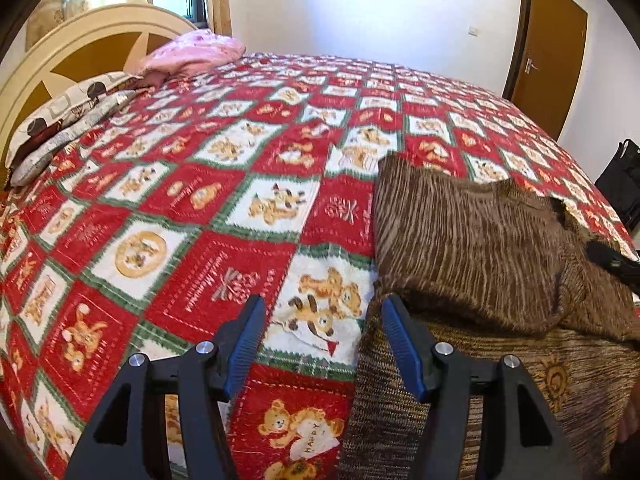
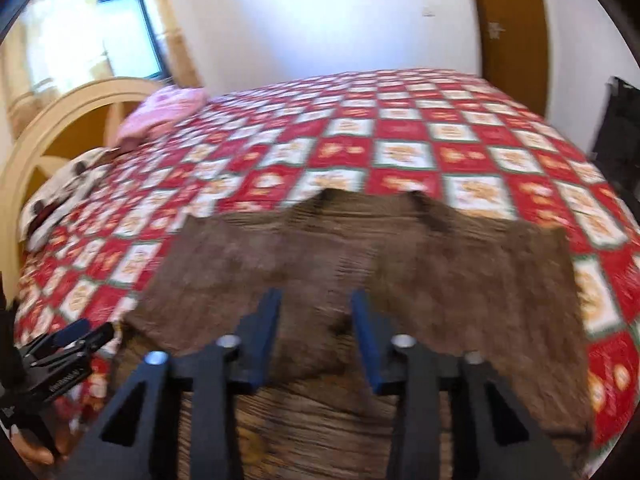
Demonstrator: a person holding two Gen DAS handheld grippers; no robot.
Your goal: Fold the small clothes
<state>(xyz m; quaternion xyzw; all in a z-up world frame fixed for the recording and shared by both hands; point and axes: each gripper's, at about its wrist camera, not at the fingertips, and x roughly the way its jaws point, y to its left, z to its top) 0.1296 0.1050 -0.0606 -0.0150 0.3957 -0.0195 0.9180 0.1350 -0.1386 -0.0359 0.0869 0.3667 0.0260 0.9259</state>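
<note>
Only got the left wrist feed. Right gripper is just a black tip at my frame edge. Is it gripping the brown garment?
Observer: No. The right gripper hangs over the brown garment with its jaws apart and nothing pinched between them.
Operator: The garment's right side is cut off for me. Does it hang off the bed?
Observer: No. Its right edge lies flat on the quilt, and checked squares show beyond it.
</note>
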